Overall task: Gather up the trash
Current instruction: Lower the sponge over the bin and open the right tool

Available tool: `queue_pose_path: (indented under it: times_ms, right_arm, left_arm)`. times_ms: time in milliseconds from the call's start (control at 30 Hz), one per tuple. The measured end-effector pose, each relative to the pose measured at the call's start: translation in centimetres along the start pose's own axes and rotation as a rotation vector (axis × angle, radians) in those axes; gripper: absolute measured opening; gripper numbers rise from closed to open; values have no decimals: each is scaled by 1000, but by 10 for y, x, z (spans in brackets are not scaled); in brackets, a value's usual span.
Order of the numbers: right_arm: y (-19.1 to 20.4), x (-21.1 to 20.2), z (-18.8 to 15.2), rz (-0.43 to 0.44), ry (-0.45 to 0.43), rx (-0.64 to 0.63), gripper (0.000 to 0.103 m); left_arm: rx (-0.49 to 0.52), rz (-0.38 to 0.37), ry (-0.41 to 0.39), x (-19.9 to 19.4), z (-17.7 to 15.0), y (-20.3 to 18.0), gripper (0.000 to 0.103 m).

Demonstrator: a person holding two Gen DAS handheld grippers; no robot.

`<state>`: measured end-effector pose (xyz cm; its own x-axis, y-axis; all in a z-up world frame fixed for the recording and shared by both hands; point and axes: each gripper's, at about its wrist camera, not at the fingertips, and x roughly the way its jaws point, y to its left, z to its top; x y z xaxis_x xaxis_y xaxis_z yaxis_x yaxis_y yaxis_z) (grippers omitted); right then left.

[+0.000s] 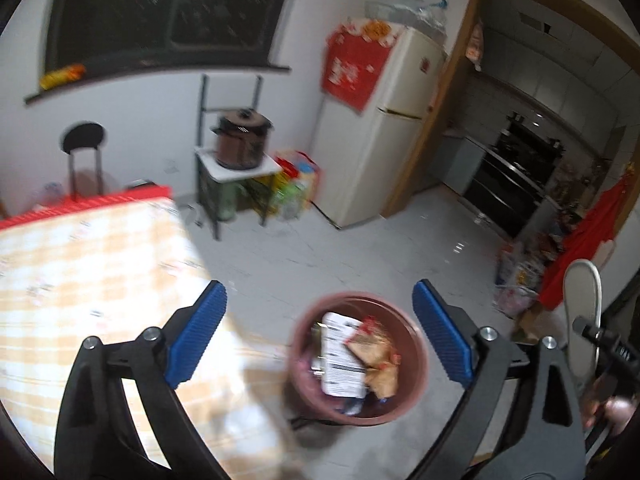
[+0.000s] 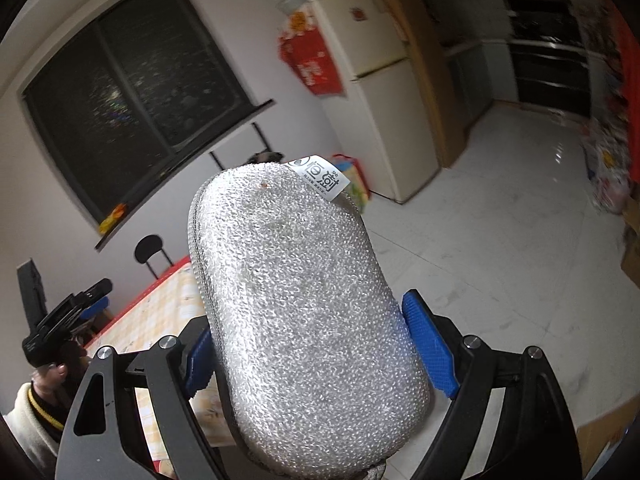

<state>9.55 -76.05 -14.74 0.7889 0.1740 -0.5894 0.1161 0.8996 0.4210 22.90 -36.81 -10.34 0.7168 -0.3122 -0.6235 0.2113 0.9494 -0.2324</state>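
My left gripper point(image 1: 318, 300) hangs open over a round pink bin point(image 1: 298, 360) on the floor, with nothing between its blue pads point(image 1: 196, 336). Inside the bin lie a white printed paper point(image 1: 342, 360) and a crumpled orange wrapper point(image 1: 378, 356). My right gripper point(image 2: 308, 320) is shut on a big silver scouring sponge point(image 2: 296, 300) with a white label, held upright; the sponge fills the middle of the right wrist view and hides the bin there. Its edge point(image 1: 582, 312) shows at the right of the left wrist view. The left gripper's body point(image 2: 72, 312) and a hand show at the far left.
A table with an orange checked cloth point(image 1: 80, 264) and a red edge stands left of the bin. Behind are a rack with a brown pot point(image 1: 240, 140), a black chair point(image 1: 84, 148), a cream fridge point(image 1: 392, 128) and a kitchen doorway. Bags point(image 1: 520, 276) pile by the right wall.
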Motion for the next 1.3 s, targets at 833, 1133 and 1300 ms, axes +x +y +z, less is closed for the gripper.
queue_pose_path:
  times_ms: [833, 1133, 1300]
  right_arm:
    - [116, 139, -1, 93, 167, -204, 83]
    - [120, 170, -2, 96, 204, -171, 95]
    - [125, 161, 4, 70, 180, -206, 97]
  left_arm:
    - [-216, 344, -129, -157, -58, 126, 97]
    - [-239, 347, -144, -157, -54, 126, 97]
    - [-226, 345, -151, -156, -49, 123, 97]
